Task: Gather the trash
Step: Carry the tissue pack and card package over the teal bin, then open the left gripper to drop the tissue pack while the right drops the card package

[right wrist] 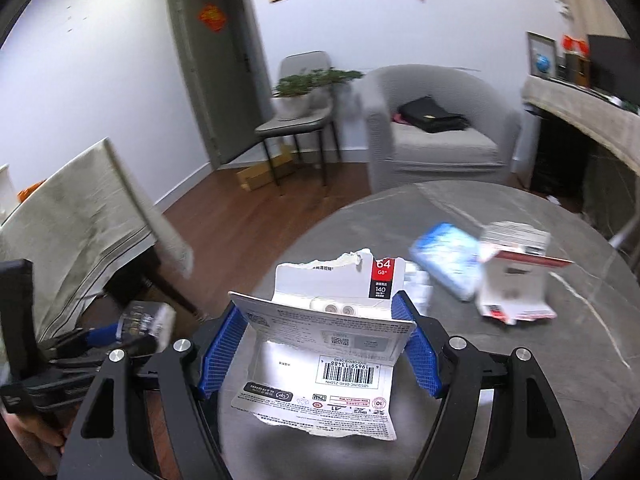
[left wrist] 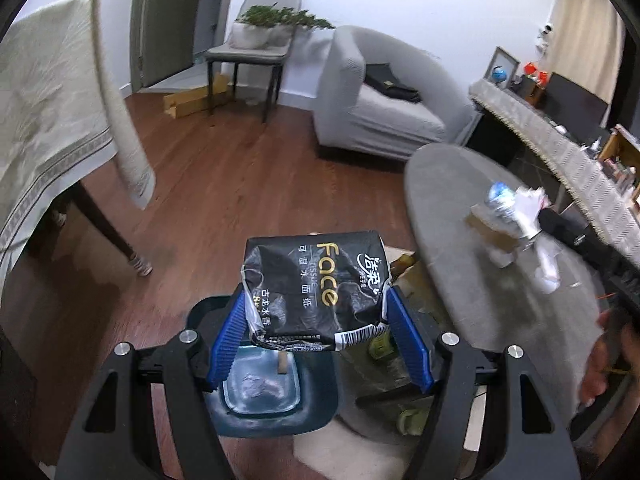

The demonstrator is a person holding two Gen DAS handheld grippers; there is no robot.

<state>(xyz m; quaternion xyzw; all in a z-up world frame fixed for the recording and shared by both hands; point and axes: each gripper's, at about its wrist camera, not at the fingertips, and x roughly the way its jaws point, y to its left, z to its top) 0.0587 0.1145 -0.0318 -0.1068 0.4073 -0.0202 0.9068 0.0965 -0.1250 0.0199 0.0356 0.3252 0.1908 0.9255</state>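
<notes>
My left gripper (left wrist: 314,308) is shut on a crumpled black tissue pack (left wrist: 314,288) with gold lettering, held above a dark bin (left wrist: 264,384) with a clear liner on the floor. My right gripper (right wrist: 320,316) is shut on a torn white memory-card package (right wrist: 328,344), held over the round grey table (right wrist: 460,380). On that table lie a blue-white tissue packet (right wrist: 450,260) and a torn white-red card box (right wrist: 514,280). In the left wrist view the same litter (left wrist: 516,216) shows blurred on the table (left wrist: 460,240). At the right wrist view's left edge the left gripper with the black pack (right wrist: 148,322) is visible.
A cloth-covered table (left wrist: 52,112) stands at left over the wood floor. A grey armchair (left wrist: 380,96), a chair with a potted plant (left wrist: 256,40) and a draped sideboard (left wrist: 560,148) stand behind. A hand (left wrist: 608,364) shows at the lower right.
</notes>
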